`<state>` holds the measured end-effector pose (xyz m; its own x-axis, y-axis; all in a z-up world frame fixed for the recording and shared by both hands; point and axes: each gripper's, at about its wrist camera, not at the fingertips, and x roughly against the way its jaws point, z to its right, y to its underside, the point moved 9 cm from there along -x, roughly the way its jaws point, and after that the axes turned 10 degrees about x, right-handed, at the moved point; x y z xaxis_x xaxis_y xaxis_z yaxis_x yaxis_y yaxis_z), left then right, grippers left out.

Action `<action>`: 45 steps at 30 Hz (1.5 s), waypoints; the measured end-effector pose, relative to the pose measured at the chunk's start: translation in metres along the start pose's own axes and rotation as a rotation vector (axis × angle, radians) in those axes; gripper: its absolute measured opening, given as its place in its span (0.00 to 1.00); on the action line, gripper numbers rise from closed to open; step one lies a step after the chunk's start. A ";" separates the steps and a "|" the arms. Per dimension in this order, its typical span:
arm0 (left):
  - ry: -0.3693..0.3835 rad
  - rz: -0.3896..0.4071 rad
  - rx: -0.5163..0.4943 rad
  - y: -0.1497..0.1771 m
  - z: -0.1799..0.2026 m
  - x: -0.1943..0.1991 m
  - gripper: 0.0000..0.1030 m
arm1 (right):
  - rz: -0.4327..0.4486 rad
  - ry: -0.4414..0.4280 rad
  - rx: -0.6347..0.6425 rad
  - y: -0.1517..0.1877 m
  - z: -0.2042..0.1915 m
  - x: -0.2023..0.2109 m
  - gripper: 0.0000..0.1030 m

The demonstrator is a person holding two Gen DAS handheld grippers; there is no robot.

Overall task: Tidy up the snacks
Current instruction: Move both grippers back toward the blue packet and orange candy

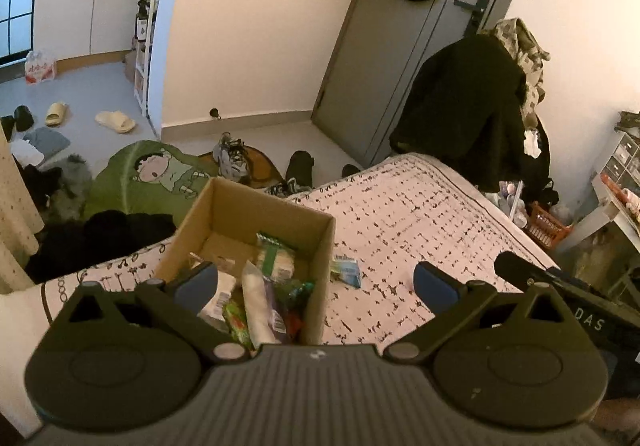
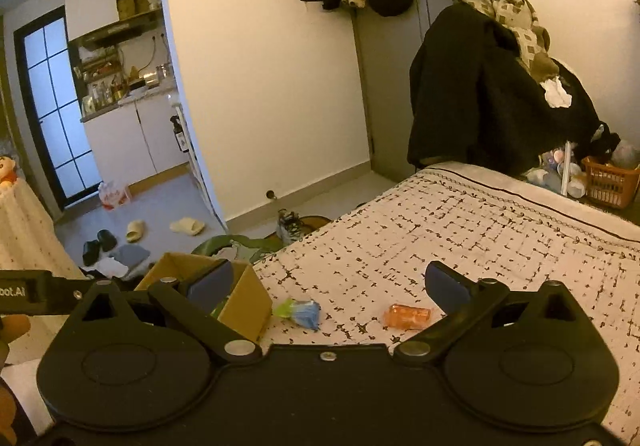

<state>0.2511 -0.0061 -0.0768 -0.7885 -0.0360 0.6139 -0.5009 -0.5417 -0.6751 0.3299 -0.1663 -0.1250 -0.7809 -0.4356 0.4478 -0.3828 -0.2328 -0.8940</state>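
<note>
Cardboard box (image 1: 256, 230) sits on the bed (image 1: 420, 206) near its left edge, top open. Inside: several snack packets (image 1: 264, 286), among them a pale tube-like pack and green wrappers; labels too blurred to read. Left tongs (image 1: 316, 284) hover over the box's near side, spread wide, nothing between them. Just right of the box on the bedcover lies a small blue-and-green packet (image 2: 302, 311), apart from the box wall. Farther right, an orange packet (image 2: 408, 315) lies flat on the bedcover, near the right-hand finger of the right tongs (image 2: 328, 284). Right tongs also spread wide and empty, held above the two loose packets. Slippers (image 1: 86, 117) on the floor beyond the bed.
</note>
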 end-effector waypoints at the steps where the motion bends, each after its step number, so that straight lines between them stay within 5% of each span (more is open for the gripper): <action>1: 0.001 -0.005 -0.002 0.002 0.002 -0.002 1.00 | -0.004 -0.001 0.005 0.001 0.001 0.001 1.00; 14: 0.031 -0.034 -0.066 0.037 0.044 -0.029 1.00 | -0.157 0.022 -0.070 0.033 0.040 -0.013 0.97; 32: 0.049 0.004 -0.060 0.082 0.071 -0.075 0.89 | -0.205 -0.014 -0.117 0.056 0.074 -0.039 0.81; 37: 0.003 0.011 -0.020 0.082 0.067 -0.102 0.72 | -0.219 -0.035 -0.103 0.066 0.081 -0.056 0.73; 45: -0.091 0.057 0.074 0.070 0.063 -0.143 0.68 | -0.228 -0.050 0.062 0.076 0.081 -0.081 0.73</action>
<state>0.3511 -0.0921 -0.1856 -0.7777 -0.1431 0.6122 -0.4257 -0.5966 -0.6803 0.4039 -0.2187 -0.2280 -0.6516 -0.4083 0.6394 -0.5141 -0.3822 -0.7679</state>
